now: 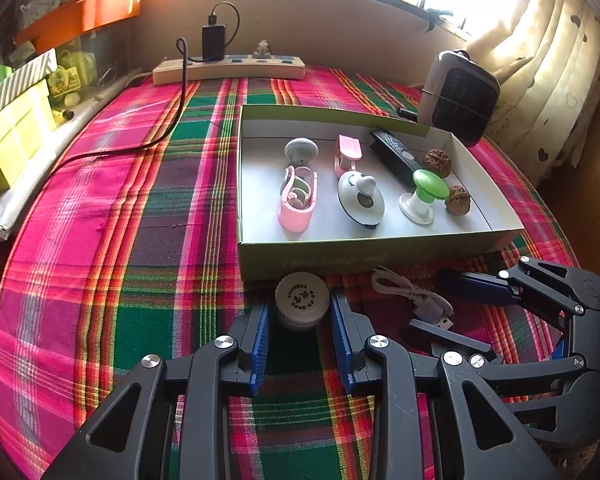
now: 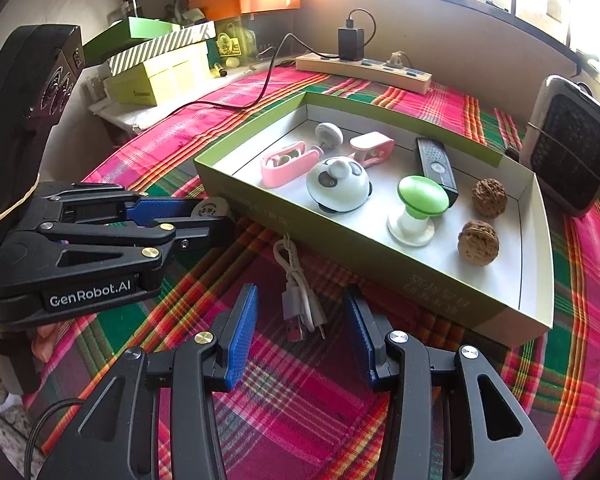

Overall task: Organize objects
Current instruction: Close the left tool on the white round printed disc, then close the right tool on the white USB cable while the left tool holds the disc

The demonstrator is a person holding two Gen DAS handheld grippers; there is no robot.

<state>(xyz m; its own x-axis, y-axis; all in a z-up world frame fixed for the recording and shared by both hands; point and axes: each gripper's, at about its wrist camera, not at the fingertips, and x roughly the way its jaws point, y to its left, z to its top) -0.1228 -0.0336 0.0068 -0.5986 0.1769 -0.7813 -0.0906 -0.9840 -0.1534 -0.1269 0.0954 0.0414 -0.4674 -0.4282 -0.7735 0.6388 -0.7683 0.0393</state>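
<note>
The left gripper has its jaws closed on a small round lidded jar at the near wall of the green box, on the bench. The right gripper holds its jaws apart, empty, astride the coiled white cable. Risk: the jar, pinched only near the fingertips, could slip or catch the box wall when lifted over.

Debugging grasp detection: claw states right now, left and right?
Left claw: shut on the round cream jar, by the box.
Right claw: open, holding nothing; white USB cable lies between its fingers.
</note>
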